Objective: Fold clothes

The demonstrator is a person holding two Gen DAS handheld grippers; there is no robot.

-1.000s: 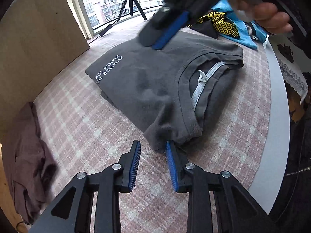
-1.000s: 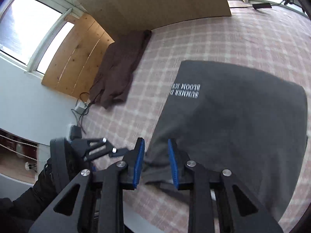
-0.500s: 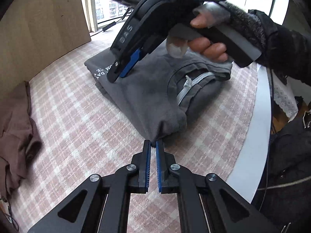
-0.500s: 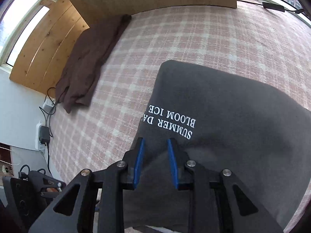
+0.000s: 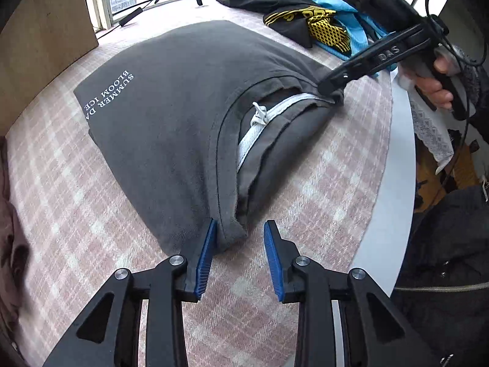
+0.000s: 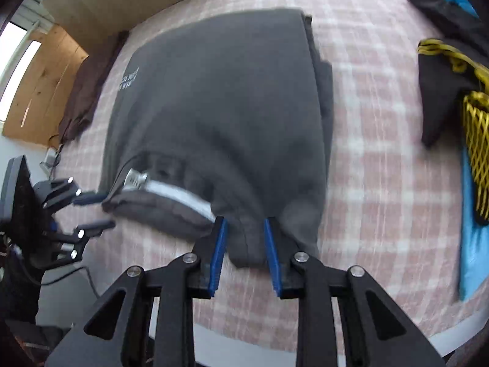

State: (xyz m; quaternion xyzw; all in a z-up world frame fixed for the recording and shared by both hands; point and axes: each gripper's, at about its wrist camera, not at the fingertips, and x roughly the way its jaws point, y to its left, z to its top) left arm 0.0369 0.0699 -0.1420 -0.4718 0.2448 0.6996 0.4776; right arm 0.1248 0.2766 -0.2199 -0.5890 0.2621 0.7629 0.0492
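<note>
grey folded shirt (image 5: 183, 116) corner pinched by right gripper (image 6: 244, 244), left gripper (image 5: 240, 253) fingers opening

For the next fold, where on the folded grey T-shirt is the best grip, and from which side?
Probably the two collar-end corners, coming from the table edge: the grey T-shirt lies flat with its neckline toward that edge, and both corners bunch thick enough to pinch.

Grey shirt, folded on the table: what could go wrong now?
The left claw is opening around one corner of the grey shirt while the right claw grips another; pulling one-sided might drag the fold apart. Those corners lie near the table edge, so the shirt could slide off.
</note>
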